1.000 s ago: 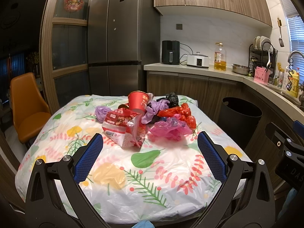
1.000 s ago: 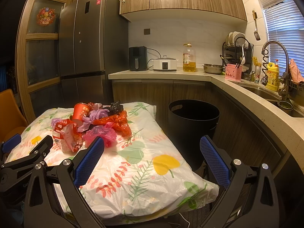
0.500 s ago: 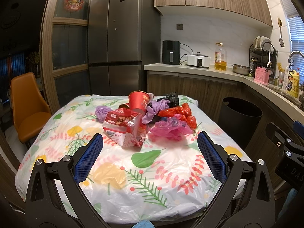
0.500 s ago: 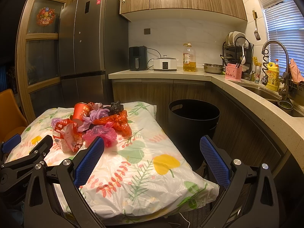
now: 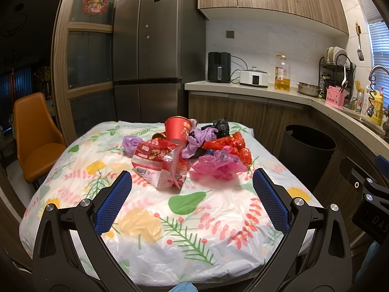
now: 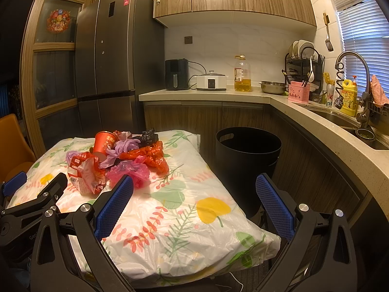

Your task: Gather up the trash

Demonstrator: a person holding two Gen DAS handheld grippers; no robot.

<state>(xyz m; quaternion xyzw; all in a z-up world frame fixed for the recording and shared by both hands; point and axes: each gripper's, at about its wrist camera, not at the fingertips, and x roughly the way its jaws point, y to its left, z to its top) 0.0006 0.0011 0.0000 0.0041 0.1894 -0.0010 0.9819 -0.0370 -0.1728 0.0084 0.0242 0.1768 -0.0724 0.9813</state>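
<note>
- We hold our left tool [image 5: 192, 185] wide apart and it has nothing in it; it hangs over the near part of the tabletop [image 5: 194, 231], not yet at the pile
- Our right tool [image 6: 194, 192] is wide apart too, with nothing in it; it sits off to the right side, over the edge of the tabletop by the black bin [image 6: 248, 146]
- The trash pile [image 5: 189, 150] lies in the far middle of the tabletop, on the flowery plastic cover [image 5: 136, 221]
- In the pile we see a red paper cup [image 5: 177, 127], a red and white snack bag [image 5: 158, 163], a pink plastic bag [image 5: 218, 165], a red plastic bag [image 5: 228, 144], purple bags [image 5: 199, 138] and a black bag [image 5: 220, 125], all touching each other
- We think the first step is to reach in and pick one piece, so we start with what is nearest
- The snack bag is nearest the left tool, and the pink plastic bag is nearest the right tool
- We go in low and straight, so one finger goes on each side of the piece
- We squeeze only the bag and not the cover, as the cover is thin and may lift with it
- The bags are soft and light, so we grab a thick, bunched part or they may slip out
- The cup leans on the pile and may roll if we bump it, so we stay gentle
- The bin stands open on the floor just to the right of the tabletop, so the right tool has the short way to it
</note>
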